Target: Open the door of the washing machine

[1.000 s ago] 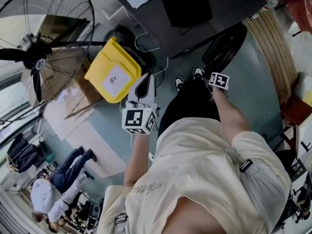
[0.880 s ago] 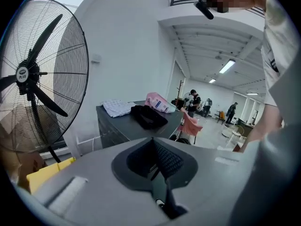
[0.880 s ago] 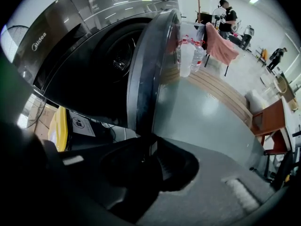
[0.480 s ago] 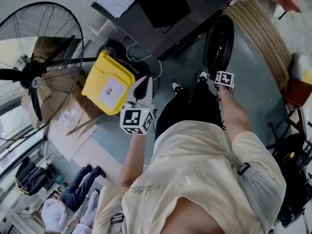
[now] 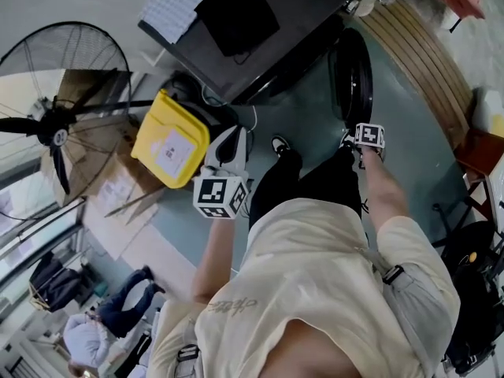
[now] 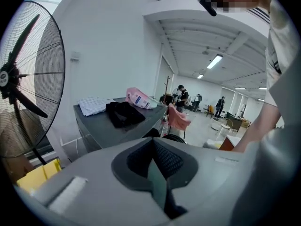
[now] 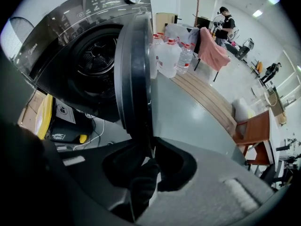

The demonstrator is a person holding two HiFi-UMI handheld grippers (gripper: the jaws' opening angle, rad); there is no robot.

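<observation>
Swinging wider than a second ago, the door now stands nearly square to the front of the washing machine, and the right gripper has travelled with it. The dark grey washing machine fills the upper middle of the head view, and its drum lies open to the right gripper view. A big fan stands off to its left. The door hangs open from the machine's front. Its rim runs down between the right gripper's jaws, which pinch it. A yellow bin sits between fan and machine. On the machine's top a black cloth lies near the middle and a checked cloth at the left edge. The left gripper hangs just beside the bin, its jaws pressed together on nothing.
</observation>
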